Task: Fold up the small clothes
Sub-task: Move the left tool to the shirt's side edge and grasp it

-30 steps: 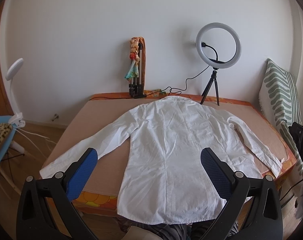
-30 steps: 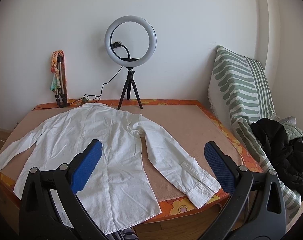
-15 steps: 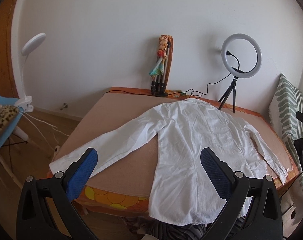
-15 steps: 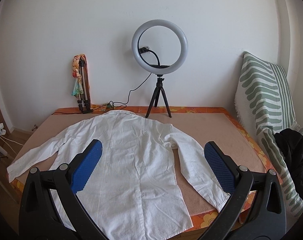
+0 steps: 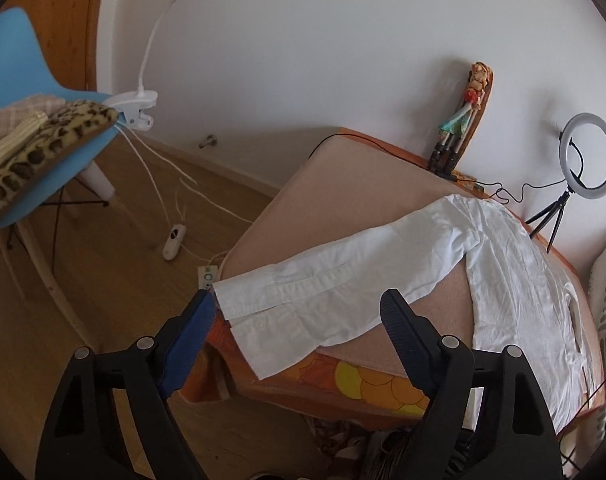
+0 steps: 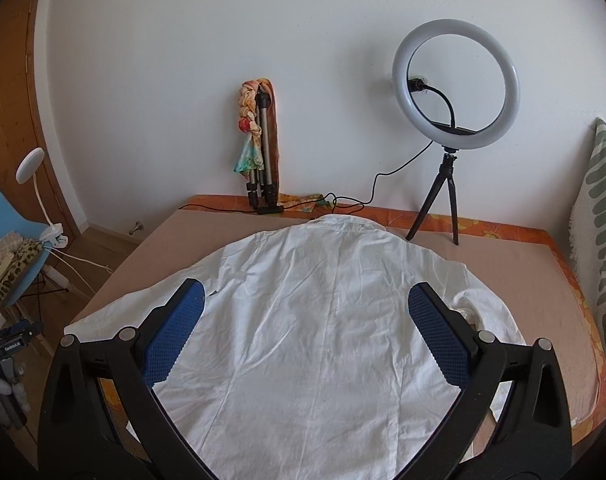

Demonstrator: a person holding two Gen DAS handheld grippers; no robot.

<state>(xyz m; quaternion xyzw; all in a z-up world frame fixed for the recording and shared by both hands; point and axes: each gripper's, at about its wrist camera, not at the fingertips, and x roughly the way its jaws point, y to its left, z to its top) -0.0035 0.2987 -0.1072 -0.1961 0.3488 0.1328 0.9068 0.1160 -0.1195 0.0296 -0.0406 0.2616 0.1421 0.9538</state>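
Observation:
A white long-sleeved shirt (image 6: 327, 320) lies flat, back up, on the tan-covered bed (image 6: 515, 264), collar toward the wall. In the left wrist view its left sleeve (image 5: 323, 292) stretches to the bed's left front corner, cuff hanging over the edge. My left gripper (image 5: 295, 312) is open and empty, its jaws either side of the cuff end, just in front of it. My right gripper (image 6: 305, 300) is open and empty, hovering above the shirt's back near the hem.
A ring light on a tripod (image 6: 455, 92) and a folded tripod with a scarf (image 6: 261, 148) stand at the wall end of the bed. A striped cushion (image 6: 603, 216) is at the right. A blue chair (image 5: 27, 132), clip lamp and cables sit on the wooden floor to the left.
My left gripper has swung left and down toward the left sleeve cuff. My right gripper has moved left from the right sleeve to over the middle of the shirt. The shirt has not moved.

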